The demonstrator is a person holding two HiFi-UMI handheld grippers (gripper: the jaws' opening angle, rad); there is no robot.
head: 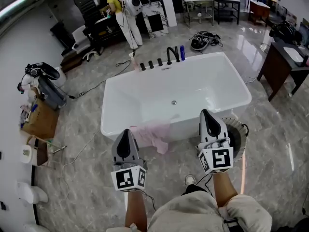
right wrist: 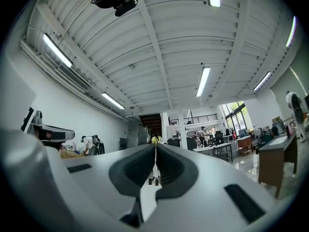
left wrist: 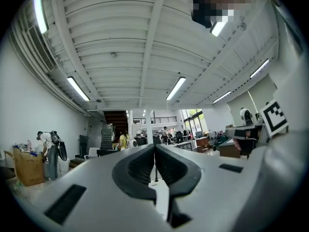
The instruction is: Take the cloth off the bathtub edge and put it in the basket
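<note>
A pale pink cloth (head: 155, 132) hangs over the near edge of the white bathtub (head: 120, 98). In the head view my left gripper (head: 126, 132) hovers just left of the cloth, shut and holding nothing. My right gripper (head: 205, 113) is raised over the tub's near right corner, also shut and bare. A dark round basket (head: 237, 135) stands on the floor beside that corner, partly hidden behind the right gripper. In the left gripper view the left gripper (left wrist: 154, 147) points out level across the room, and in the right gripper view the right gripper (right wrist: 156, 147) does the same; neither view shows the cloth.
Black taps (head: 171, 55) and a blue bottle (head: 182, 52) stand on the tub's far rim. A cardboard box (head: 40, 120) with clutter sits at the left. A dark desk (head: 284, 65) is at the right. A person (head: 126, 14) stands at the back. Cables (head: 94, 86) trail over the marble floor.
</note>
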